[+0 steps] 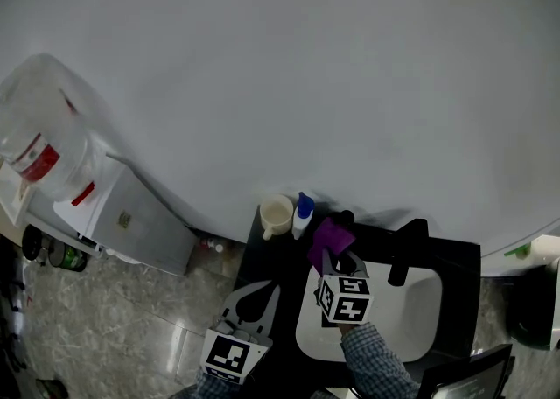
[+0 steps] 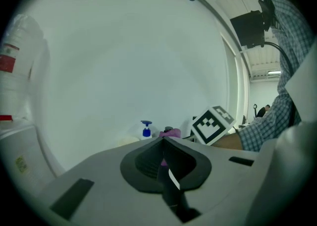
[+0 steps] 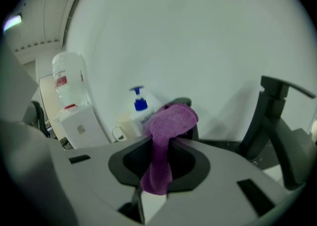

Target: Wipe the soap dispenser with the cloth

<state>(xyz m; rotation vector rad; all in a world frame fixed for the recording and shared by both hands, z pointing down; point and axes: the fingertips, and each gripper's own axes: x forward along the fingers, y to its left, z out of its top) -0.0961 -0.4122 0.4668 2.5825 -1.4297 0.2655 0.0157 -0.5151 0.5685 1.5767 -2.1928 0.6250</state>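
Note:
The soap dispenser point(image 1: 303, 211), a white bottle with a blue pump, stands at the back left of a black counter point(image 1: 271, 257), against the wall. My right gripper point(image 1: 337, 259) is shut on a purple cloth point(image 1: 330, 238), whose bunched end sits just right of the dispenser and slightly nearer. In the right gripper view the cloth point(image 3: 167, 131) hangs out of the shut jaws point(image 3: 167, 141), with the dispenser point(image 3: 140, 108) behind it to the left. My left gripper point(image 1: 254, 294) hangs off the counter's left front, shut and holding nothing point(image 2: 162, 141).
A cream mug point(image 1: 276, 215) stands just left of the dispenser. A white basin point(image 1: 411, 323) with a black faucet point(image 1: 407, 253) lies to the right. A water cooler point(image 1: 52, 152) stands at far left on a stone floor.

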